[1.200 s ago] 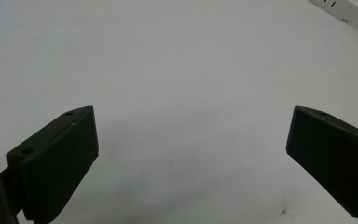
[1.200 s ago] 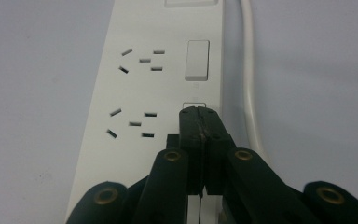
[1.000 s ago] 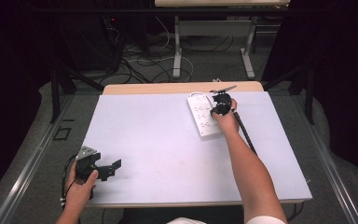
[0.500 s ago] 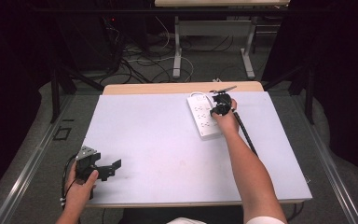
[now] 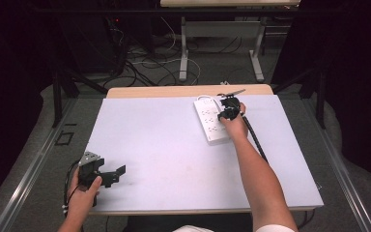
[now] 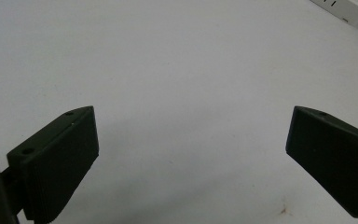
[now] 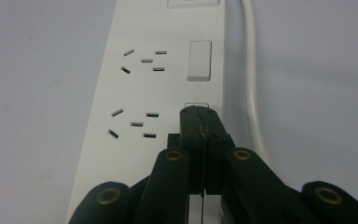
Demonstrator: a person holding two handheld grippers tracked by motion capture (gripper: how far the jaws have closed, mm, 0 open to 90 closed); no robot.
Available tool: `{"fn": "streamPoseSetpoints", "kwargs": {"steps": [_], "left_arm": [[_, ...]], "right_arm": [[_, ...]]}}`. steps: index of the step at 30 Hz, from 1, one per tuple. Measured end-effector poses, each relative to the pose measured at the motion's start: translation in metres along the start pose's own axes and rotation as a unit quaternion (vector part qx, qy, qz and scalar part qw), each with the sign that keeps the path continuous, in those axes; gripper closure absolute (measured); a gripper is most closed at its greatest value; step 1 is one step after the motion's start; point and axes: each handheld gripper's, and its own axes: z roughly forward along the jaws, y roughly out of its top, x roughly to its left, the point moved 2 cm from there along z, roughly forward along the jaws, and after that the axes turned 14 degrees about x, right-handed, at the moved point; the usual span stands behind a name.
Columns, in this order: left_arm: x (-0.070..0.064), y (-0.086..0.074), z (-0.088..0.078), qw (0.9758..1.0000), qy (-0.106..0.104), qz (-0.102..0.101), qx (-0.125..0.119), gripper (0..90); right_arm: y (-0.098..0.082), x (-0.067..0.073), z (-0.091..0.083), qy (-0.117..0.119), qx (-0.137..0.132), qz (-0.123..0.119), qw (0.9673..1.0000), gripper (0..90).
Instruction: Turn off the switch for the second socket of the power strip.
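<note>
On the white table (image 5: 174,145), the white power strip (image 5: 212,121) lies at one o'clock, its cord (image 7: 254,93) alongside. The right gripper (image 7: 200,116), jaws together, tips onto a rocker switch (image 7: 199,66); press straight down, judged best. At seven o'clock, left gripper (image 6: 191,140) jaws apart, empty.

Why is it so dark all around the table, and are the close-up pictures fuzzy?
High view: light falls on the white table while the room around it stays nearly black. Left gripper view: the black jaws look soft and blurry, with a faint shadow beneath them. Right gripper view: the power strip is fairly sharp, evenly lit, no glare.
</note>
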Motion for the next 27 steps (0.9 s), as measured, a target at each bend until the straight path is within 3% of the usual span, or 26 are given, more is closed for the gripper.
{"fn": "streamPoseSetpoints", "kwargs": {"steps": [19, 27], "left_arm": [[-0.0003, 0.0002, 0.0005, 1.0, -0.001, 0.002, 0.001, 2.3], [-0.0004, 0.0006, 0.0006, 1.0, -0.001, 0.002, 0.0, 2.3]], "right_arm": [[-0.0039, -0.002, 0.0007, 0.02, -0.008, 0.011, 0.9997, 90.0], [-0.0033, -0.0042, 0.0003, 0.013, -0.005, 0.008, 0.9999, 89.5]]}}
